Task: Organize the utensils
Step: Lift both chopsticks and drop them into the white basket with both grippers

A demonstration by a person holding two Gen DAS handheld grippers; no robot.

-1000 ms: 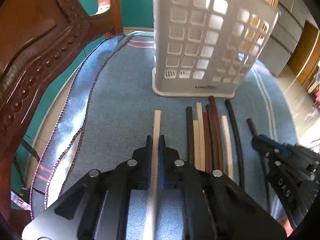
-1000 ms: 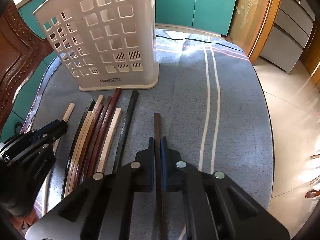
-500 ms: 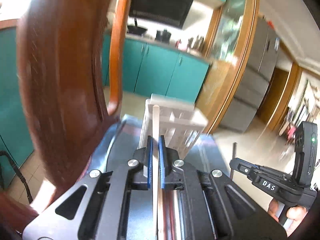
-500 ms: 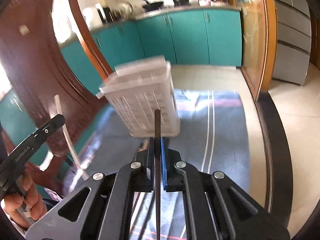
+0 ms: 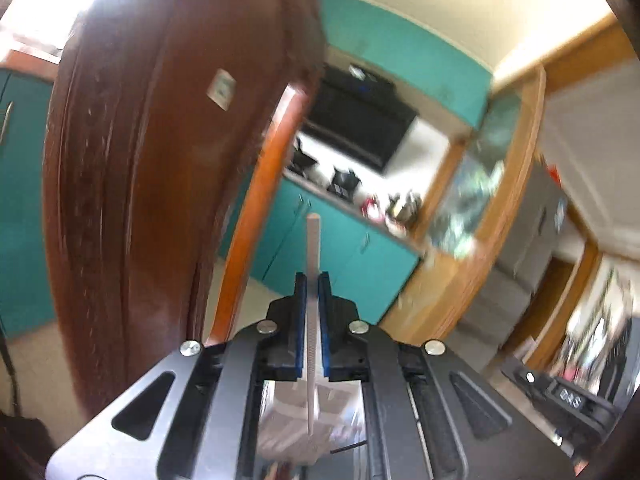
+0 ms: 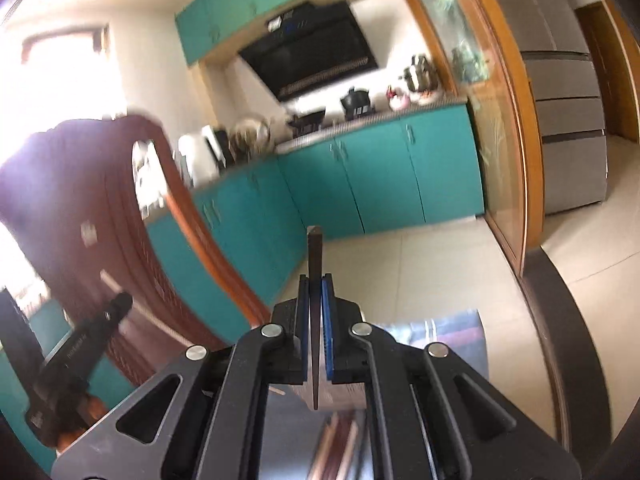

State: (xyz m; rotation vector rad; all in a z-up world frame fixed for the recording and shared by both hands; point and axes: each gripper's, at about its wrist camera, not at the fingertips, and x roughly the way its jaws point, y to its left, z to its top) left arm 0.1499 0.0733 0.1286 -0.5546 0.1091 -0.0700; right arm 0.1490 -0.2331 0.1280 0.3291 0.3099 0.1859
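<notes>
A second ago both my tools pointed down at the blue cloth and the white basket; now they look across the kitchen, past the brown chair back [image 5: 152,184] toward the teal cabinets [image 6: 376,172]. My left gripper [image 5: 313,292] is clamped on a pale chopstick [image 5: 312,240], my right gripper [image 6: 316,296] on a dark chopstick [image 6: 315,256]. Both sticks are off the table, ready, I judge, to drop into the basket, now barely visible below.
</notes>
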